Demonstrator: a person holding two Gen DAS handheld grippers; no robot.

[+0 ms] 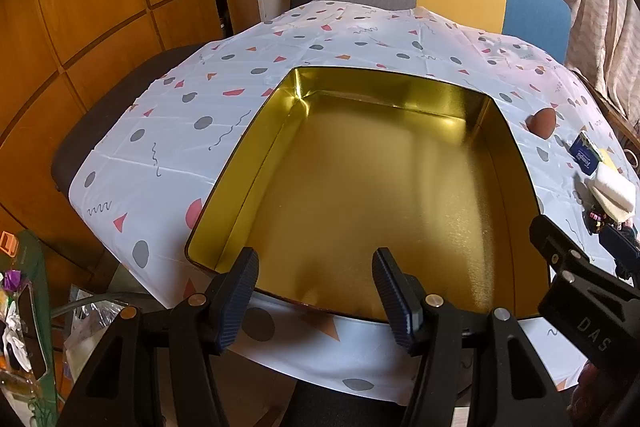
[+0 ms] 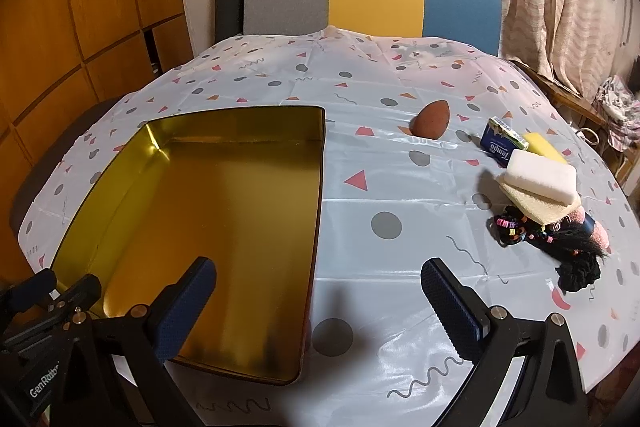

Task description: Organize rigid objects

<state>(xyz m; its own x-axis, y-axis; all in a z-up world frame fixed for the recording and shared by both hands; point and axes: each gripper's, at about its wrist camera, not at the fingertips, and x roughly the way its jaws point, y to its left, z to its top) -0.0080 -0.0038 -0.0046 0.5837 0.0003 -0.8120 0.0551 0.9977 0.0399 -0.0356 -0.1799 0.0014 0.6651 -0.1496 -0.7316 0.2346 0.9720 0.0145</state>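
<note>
Hovering with jaws apart and nothing between them, the left gripper (image 1: pixel 316 291) and right gripper (image 2: pixel 320 299) wait over the near edge — the gold tin (image 2: pixel 120 163) lies bare, likely the destination. Farther right lie the brown egg (image 2: pixel 431 120), tissue pack (image 2: pixel 500 146) and white sponge (image 2: pixel 540 181).

The blue tissue packet (image 2: pixel 501 143), lying just beside the yellow sponge (image 2: pixel 543 146), carries the white word "Tempo" on its face; in the left wrist view the same word shows on it (image 1: pixel 585 151), running sideways. The black body of the left gripper (image 2: pixel 34 327), seen at the lower left corner of the right wrist view, bears white lettering that reads "GenRob", cut off at the frame edge. The black body of the right gripper (image 1: pixel 576 259), beside the tissue packet's side of the left wrist view, shows the pale letters "DAS".
</note>
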